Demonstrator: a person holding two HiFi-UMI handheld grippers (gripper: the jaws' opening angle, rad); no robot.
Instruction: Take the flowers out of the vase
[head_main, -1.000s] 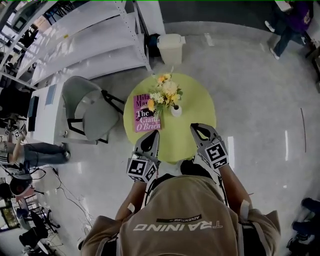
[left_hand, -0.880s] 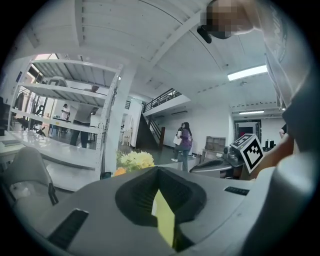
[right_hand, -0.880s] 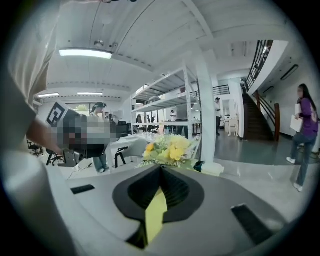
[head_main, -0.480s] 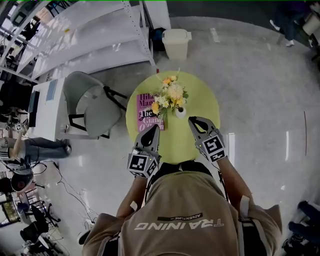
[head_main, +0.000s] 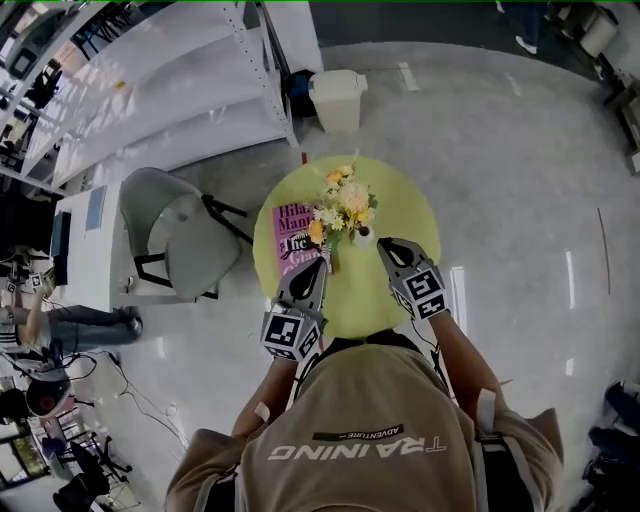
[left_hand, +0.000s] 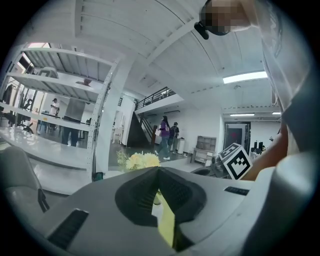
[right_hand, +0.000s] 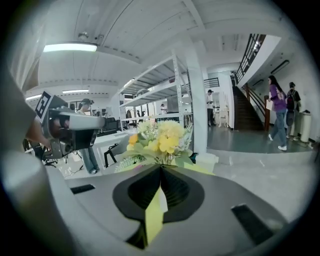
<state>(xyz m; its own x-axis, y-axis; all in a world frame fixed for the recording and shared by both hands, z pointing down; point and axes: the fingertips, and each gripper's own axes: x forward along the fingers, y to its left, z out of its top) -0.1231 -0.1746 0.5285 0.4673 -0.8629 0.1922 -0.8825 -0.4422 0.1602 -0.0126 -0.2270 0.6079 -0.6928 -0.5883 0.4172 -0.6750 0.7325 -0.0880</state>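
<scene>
Round yellow-green table (head_main: 405, 215) on a pale glossy floor; small white vase (head_main: 364, 237) near its centre, holding yellow, orange and white flowers (head_main: 343, 198); pink book (head_main: 291, 235) flat on the table beside the vase, blooms overlapping its corner; left gripper (head_main: 317, 264) over the book's near edge; right gripper (head_main: 384, 244) tip just beside the vase, contact unclear; grey chair (head_main: 180, 225) beside the table; white bin (head_main: 337, 98) beyond.
</scene>
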